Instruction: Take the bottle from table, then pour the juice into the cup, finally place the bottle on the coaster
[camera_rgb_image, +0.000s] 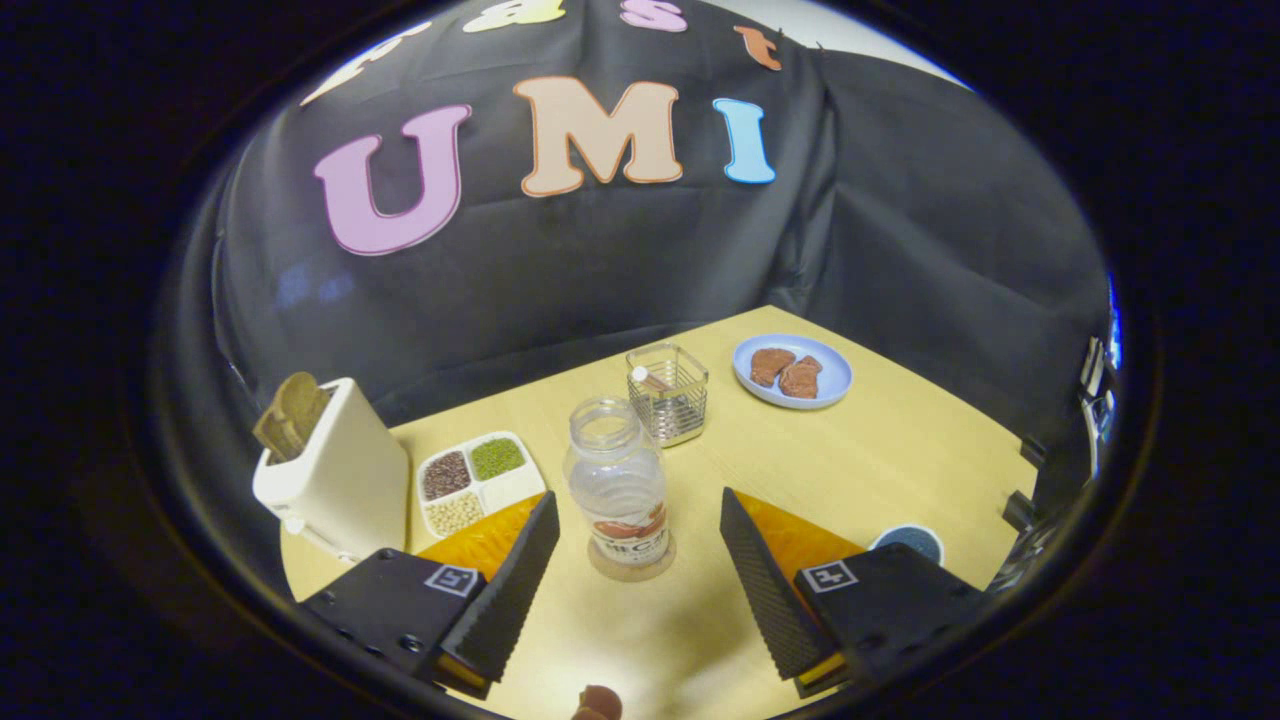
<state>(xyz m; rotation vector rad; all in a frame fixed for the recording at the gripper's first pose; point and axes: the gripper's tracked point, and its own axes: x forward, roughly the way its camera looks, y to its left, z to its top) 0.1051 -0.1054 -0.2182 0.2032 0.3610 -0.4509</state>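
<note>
On the wooden table (880, 450), the uncapped bottle (617, 485) stands upright on the round coaster (632, 562) — between the fingertips, touching neither. Gripper (640, 515) spread wide, holding nothing. Beyond the bottle: wire basket (668, 393), blue plate (792, 371), sectioned tray (478, 482) — toaster (335, 478) beside it.

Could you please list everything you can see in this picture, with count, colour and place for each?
bottle: one, clear, uncapped, standing on the coaster between the open fingers.
coaster: one, tan, under the bottle.
wire basket: one, silver, just beyond the bottle.
plate: one, light blue, far corner, holding two brown pieces.
divided tray: one, white, dark, green and pale grains, beside the toaster.
toaster: one, cream, toast sticking up.
cup: one, dark blue inside, behind one finger.
table: one, light wood.
gripper: one, fingers open either side of the bottle, not touching.
</note>
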